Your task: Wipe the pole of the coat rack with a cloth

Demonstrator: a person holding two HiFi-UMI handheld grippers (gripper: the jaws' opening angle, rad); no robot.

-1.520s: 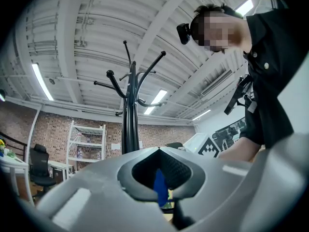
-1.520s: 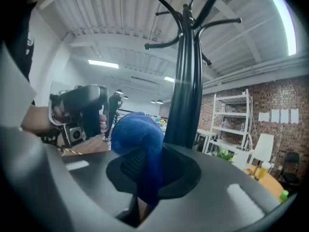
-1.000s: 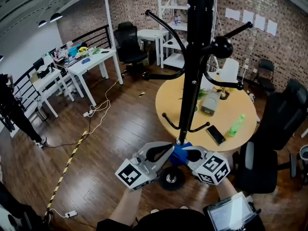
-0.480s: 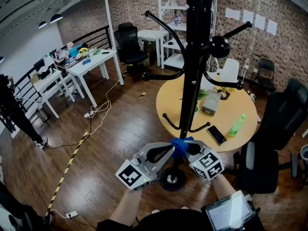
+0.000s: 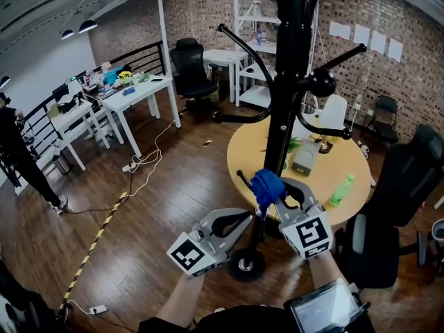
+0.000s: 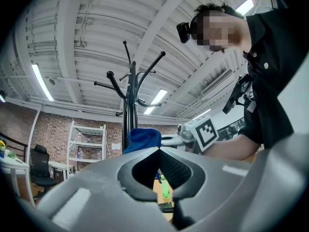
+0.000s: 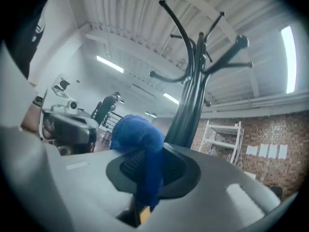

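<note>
While the right gripper [image 5: 275,191] sits at the middle of the head view, its fingers are clenched on the blue cloth [image 5: 267,186], and the cloth lies right against the black pole [image 5: 281,127], low down on it. Over to the right gripper view: cloth bunched above the fingers, a tail of it hanging down between them, the pole rising just at its 2 o'clock.

Left gripper [image 5: 239,222] next, at 7 o'clock of the cloth, lower and just beside the pole. Its fingers are pressed together tip to tip with nothing caught in them. Through the hole behind the tips, the left gripper view shows a green bottle [image 5: 340,189]. Whether that gripper touches the pole, I can't tell.

Rack base [image 5: 246,264] at 6 o'clock of the cloth, down on the wood floor [image 5: 159,214]. Round counter [image 5: 246,151] behind the pole, spreading from 12 to 3 o'clock, carrying the bottle near its close edge and a grey box [image 5: 304,157] further back. Hooks [image 5: 322,83] branch off the pole up at 12 o'clock. A person [image 5: 17,151] stands far out at 9 o'clock, by the railing.
</note>
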